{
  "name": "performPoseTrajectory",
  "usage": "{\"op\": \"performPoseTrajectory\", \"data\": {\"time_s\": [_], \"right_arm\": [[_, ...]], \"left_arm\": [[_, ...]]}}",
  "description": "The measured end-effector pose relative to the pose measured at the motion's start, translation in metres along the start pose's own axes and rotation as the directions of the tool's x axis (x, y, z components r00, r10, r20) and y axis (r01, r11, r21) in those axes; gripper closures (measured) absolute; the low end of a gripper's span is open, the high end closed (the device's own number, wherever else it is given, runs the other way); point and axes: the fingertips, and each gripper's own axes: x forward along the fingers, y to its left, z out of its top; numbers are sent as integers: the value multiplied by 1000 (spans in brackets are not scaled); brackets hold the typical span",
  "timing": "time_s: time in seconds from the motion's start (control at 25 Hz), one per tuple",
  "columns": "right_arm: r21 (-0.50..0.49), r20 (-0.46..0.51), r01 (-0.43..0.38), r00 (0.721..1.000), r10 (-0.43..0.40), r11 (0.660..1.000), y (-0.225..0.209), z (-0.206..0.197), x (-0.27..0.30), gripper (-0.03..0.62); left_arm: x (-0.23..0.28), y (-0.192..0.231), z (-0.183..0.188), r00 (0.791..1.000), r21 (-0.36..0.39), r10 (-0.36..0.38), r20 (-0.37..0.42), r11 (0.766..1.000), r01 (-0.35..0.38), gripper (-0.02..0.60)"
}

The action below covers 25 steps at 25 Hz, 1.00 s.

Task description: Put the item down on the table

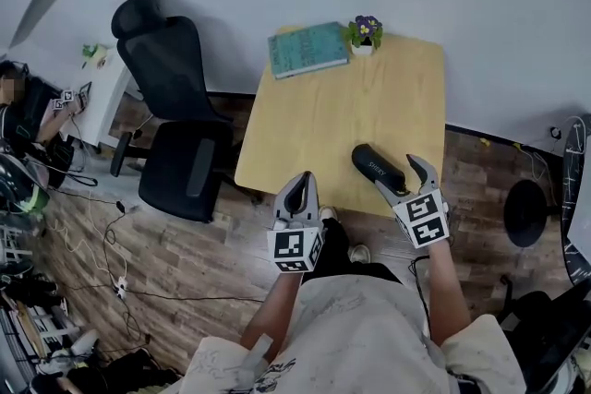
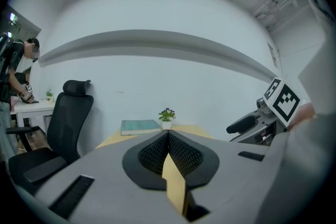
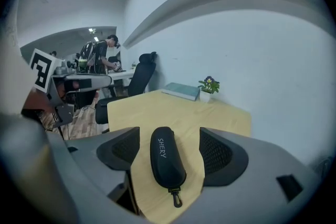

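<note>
A black zip-up glasses case (image 1: 377, 166) lies on the light wooden table (image 1: 323, 115) near its front right edge. My right gripper (image 1: 397, 173) is open, its jaws standing on either side of the case's near end without touching it. In the right gripper view the case (image 3: 166, 152) rests lengthwise between the two pads (image 3: 124, 147), with wood showing on both sides. My left gripper (image 1: 298, 191) is shut and holds nothing, hovering just off the table's front edge. The left gripper view shows its jaws pressed together (image 2: 168, 136), with the right gripper (image 2: 251, 124) off to the side.
A teal book (image 1: 307, 49) and a small potted plant (image 1: 366, 32) sit at the table's far edge by the wall. A black office chair (image 1: 175, 106) stands left of the table. A person works at a white desk (image 1: 92, 92) far left. Cables run across the floor.
</note>
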Motion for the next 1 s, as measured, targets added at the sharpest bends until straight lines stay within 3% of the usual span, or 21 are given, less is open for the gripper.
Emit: {"op": "performPoseTrajectory", "data": {"time_s": [0.36, 0.52, 0.72, 0.92, 1.0], "right_arm": [[86, 206, 87, 973, -103, 992, -28, 47, -44, 244], [148, 322, 113, 934, -156, 982, -44, 75, -70, 246], [162, 400, 160, 892, -213, 974, -57, 103, -99, 246], [129, 518, 255, 807, -284, 958, -67, 128, -130, 246], [104, 538, 285, 790, -295, 953, -67, 130, -135, 246]], "left_arm": [[1, -6, 52, 996, 86, -12, 89, 996, 4, 575], [1, -12, 84, 988, 148, -29, 150, 989, 6, 575], [-3, -21, 114, 977, 200, -52, 208, 980, 10, 575], [-10, -23, 142, 960, 235, -47, 275, 972, -20, 575], [-12, -23, 147, 958, 241, -46, 283, 970, -24, 575]]}}
